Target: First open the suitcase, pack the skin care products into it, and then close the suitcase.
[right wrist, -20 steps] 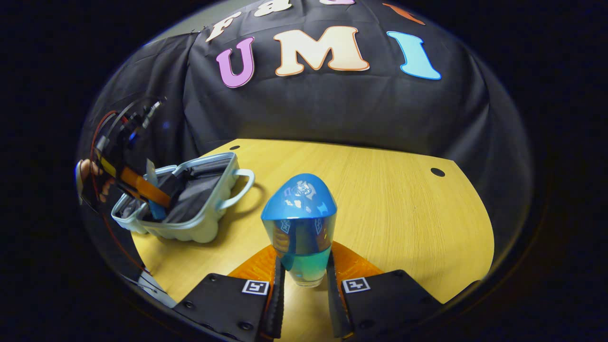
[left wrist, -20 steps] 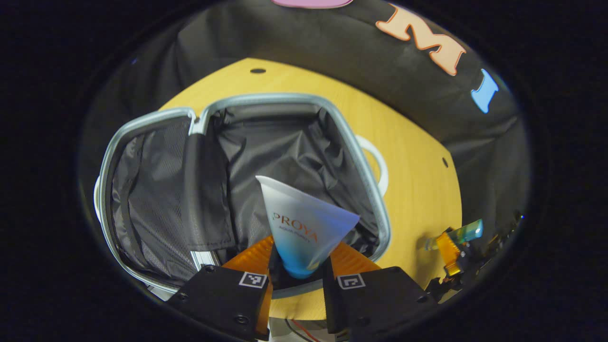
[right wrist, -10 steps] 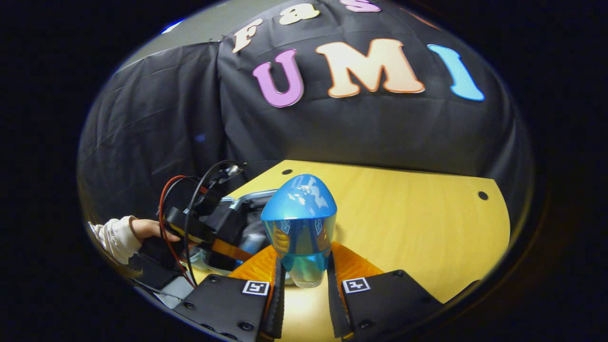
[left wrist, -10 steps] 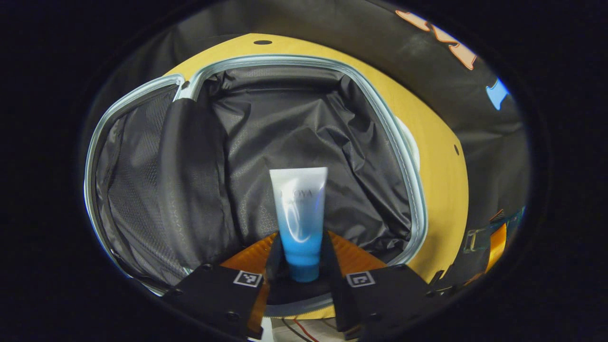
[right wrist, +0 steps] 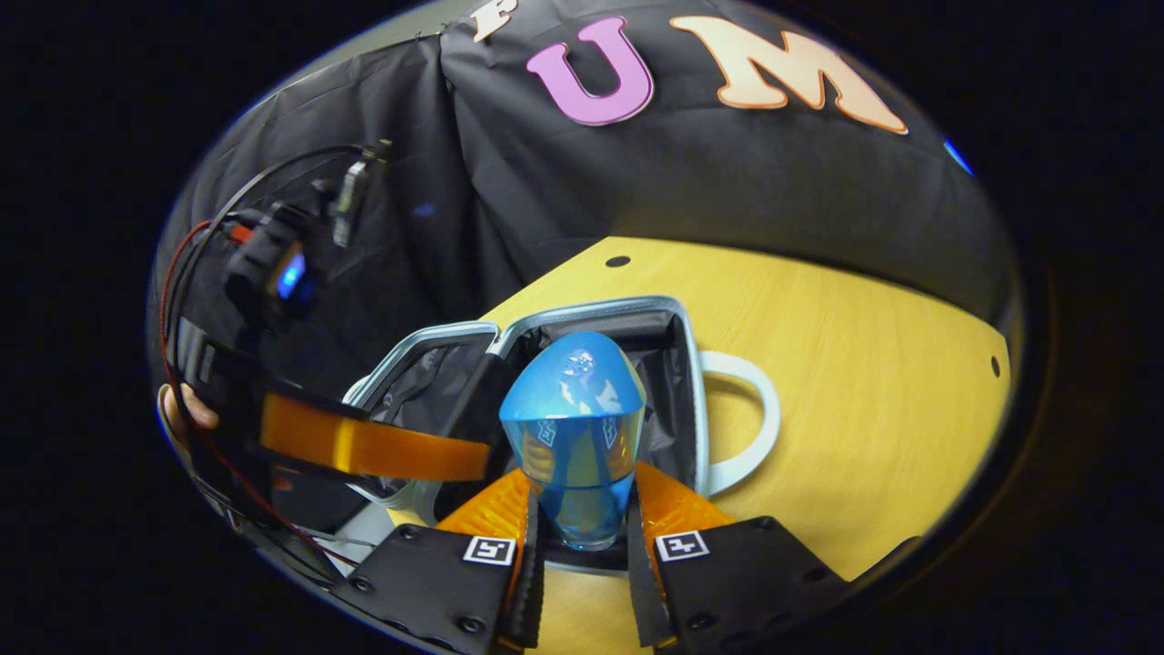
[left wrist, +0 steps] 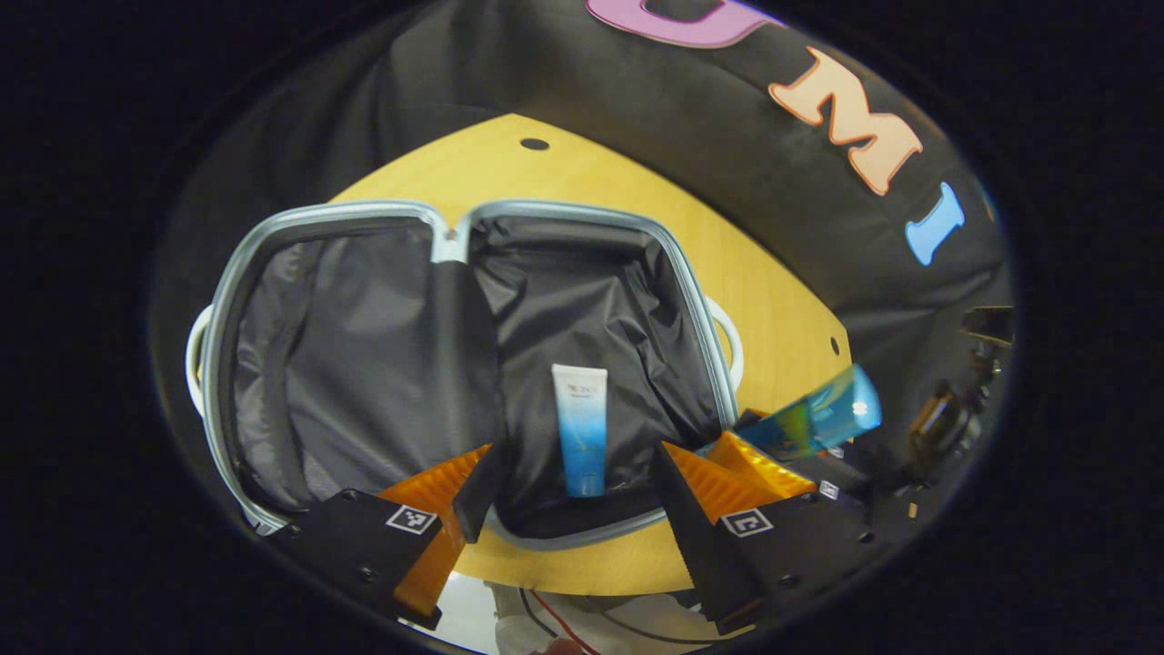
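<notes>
Gaping wide over the open suitcase (left wrist: pixel 582 218), the left gripper (left wrist: pixel 568 487) holds nothing; a tube (left wrist: pixel 580 438) lies inside at 6 o'clock. Right gripper view: the right gripper (right wrist: pixel 582 537) clamps a blue bottle (right wrist: pixel 573 428) above the suitcase (right wrist: pixel 691 400).

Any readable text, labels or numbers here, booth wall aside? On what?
Nothing legible to quote.
Print on the tube lying in the suitcase: too small to read.
Marks on the blue bottle: blurred.
The square tags: coded patterns, no words.
</notes>
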Action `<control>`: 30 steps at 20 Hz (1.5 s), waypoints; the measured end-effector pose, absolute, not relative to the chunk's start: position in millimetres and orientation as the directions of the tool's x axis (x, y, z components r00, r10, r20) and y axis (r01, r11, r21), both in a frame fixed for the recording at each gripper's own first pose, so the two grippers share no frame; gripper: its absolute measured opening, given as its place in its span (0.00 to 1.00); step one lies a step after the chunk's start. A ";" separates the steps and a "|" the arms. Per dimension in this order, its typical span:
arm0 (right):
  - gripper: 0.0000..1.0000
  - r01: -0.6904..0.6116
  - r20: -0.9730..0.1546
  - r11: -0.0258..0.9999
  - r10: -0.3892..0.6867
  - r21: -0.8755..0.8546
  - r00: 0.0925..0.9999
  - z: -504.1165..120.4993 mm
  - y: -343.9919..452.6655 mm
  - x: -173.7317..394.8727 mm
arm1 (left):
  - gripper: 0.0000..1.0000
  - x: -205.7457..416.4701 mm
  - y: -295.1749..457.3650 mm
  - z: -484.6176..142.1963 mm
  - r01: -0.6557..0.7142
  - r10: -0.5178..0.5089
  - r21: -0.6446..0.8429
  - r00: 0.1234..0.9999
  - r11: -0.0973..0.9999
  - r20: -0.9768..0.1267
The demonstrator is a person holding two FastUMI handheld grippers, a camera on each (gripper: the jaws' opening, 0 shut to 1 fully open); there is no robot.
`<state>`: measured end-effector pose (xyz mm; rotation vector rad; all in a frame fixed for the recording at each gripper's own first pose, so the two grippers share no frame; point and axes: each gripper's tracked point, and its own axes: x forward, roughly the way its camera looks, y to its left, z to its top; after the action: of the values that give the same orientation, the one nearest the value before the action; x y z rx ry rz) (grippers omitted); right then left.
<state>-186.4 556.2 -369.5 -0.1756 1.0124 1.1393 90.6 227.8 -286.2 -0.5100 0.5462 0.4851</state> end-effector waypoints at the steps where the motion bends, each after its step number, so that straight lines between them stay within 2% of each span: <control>1: 0.42 -0.818 -0.758 0.456 0.652 0.352 0.037 -378.8 553.9 -189.3 | 0.97 78.3 234.9 -280.5 -0.568 0.312 -0.326 0.750 0.756 -0.582; 3: 0.38 -0.825 -0.797 0.461 0.604 0.328 0.020 -395.3 550.5 -197.0 | 0.97 54.9 250.4 -271.5 -0.595 0.346 -0.351 0.752 0.723 -0.561; 4: 0.41 -0.825 -0.810 0.466 0.586 0.320 0.017 -401.6 549.6 -199.4 | 0.97 45.2 257.3 -267.3 -0.607 0.362 -0.367 0.753 0.705 -0.550; 5: 0.38 -0.825 -0.823 0.473 0.568 0.310 0.016 -408.8 548.0 -201.0 | 0.97 34.5 264.8 -263.8 -0.622 0.379 -0.383 0.750 0.683 -0.542; 7: 0.42 -0.823 -0.844 0.485 0.536 0.297 0.011 -421.1 545.3 -205.3 | 0.97 7.6 280.0 -255.9 -0.656 0.420 -0.419 0.739 0.628 -0.527; 10: 0.41 -0.814 -0.842 0.496 0.540 0.304 0.015 -423.0 551.5 -204.7 | 0.97 -31.3 303.9 -249.7 -0.694 0.478 -0.459 0.717 0.554 -0.506; 12: 0.48 -0.817 -0.830 0.495 0.557 0.295 0.038 -415.0 555.5 -201.6 | 0.96 -51.5 320.2 -250.9 -0.717 0.514 -0.473 0.697 0.513 -0.499; 13: 0.47 -0.822 -0.822 0.493 0.566 0.285 0.054 -413.2 557.8 -197.3 | 0.97 -60.9 329.1 -251.3 -0.727 0.532 -0.476 0.686 0.495 -0.496; 16: 0.73 -0.811 -0.799 0.500 0.597 0.303 0.069 -404.4 563.6 -193.2 | 0.97 -88.7 353.0 -253.8 -0.764 0.583 -0.478 0.643 0.435 -0.497; 17: 0.79 -0.807 -0.793 0.505 0.604 0.306 0.077 -399.0 565.0 -191.3 | 0.97 -98.7 361.0 -255.1 -0.775 0.601 -0.476 0.627 0.416 -0.496; 18: 0.77 -0.804 -0.784 0.507 0.615 0.309 0.087 -393.0 565.4 -188.9 | 0.97 -109.2 368.9 -258.1 -0.787 0.618 -0.473 0.610 0.397 -0.496; 19: 0.92 -0.804 -0.770 0.505 0.631 0.314 0.096 -386.1 567.1 -187.1 | 0.97 -117.9 379.2 -263.0 -0.798 0.632 -0.469 0.592 0.378 -0.500; 20: 0.94 -0.803 -0.751 0.503 0.651 0.320 0.108 -377.8 568.6 -183.9 | 0.96 -125.5 389.5 -268.2 -0.809 0.646 -0.465 0.575 0.359 -0.503; 21: 0.90 -0.804 -0.730 0.501 0.672 0.321 0.127 -365.2 567.9 -181.0 | 0.96 -132.6 398.4 -273.3 -0.816 0.653 -0.462 0.563 0.346 -0.506; 22: 0.92 -0.805 -0.706 0.502 0.691 0.316 0.154 -353.0 567.8 -175.1 | 0.96 -136.2 405.8 -277.3 -0.822 0.658 -0.464 0.553 0.331 -0.510; 23: 0.99 -0.806 -0.684 0.509 0.705 0.303 0.187 -340.4 563.9 -168.0 | 0.96 -138.6 414.0 -281.9 -0.822 0.658 -0.473 0.550 0.318 -0.514; 30: 0.98 -0.770 -0.576 0.586 0.730 0.252 0.368 -256.4 511.4 -126.1 | 0.96 -138.2 461.6 -314.4 -0.817 0.639 -0.510 0.547 0.268 -0.541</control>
<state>-126.1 511.4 -256.4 -0.0634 0.7054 0.9641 -138.2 461.6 -314.4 -0.8422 0.2464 0.9954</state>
